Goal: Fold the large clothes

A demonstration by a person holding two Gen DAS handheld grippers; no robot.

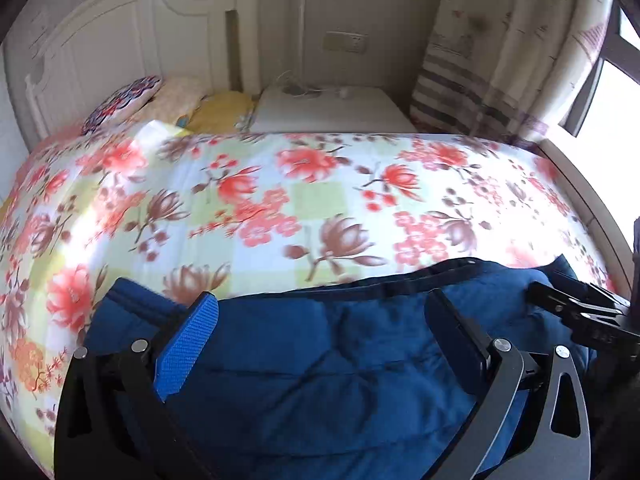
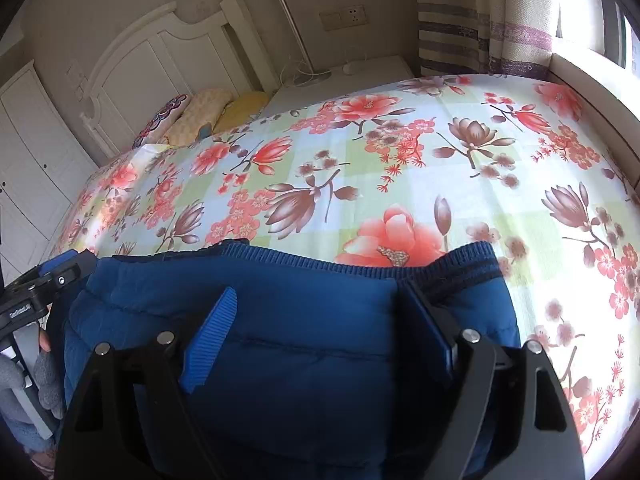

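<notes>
Nowhere readable writing: blue jacket (image 2: 304,320), floral sheet (image 2: 400,152), both tools spread.

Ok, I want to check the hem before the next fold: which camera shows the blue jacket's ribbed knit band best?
The right wrist view: the ribbed band runs sharp across the blue jacket, just beyond the open right gripper. The left wrist view is motion-blurred and shows only a dark edge there.

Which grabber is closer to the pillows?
Left. The pillows lie at the far left of the bed; the left gripper is on that side of the blue jacket, while the right gripper is farther right.
</notes>
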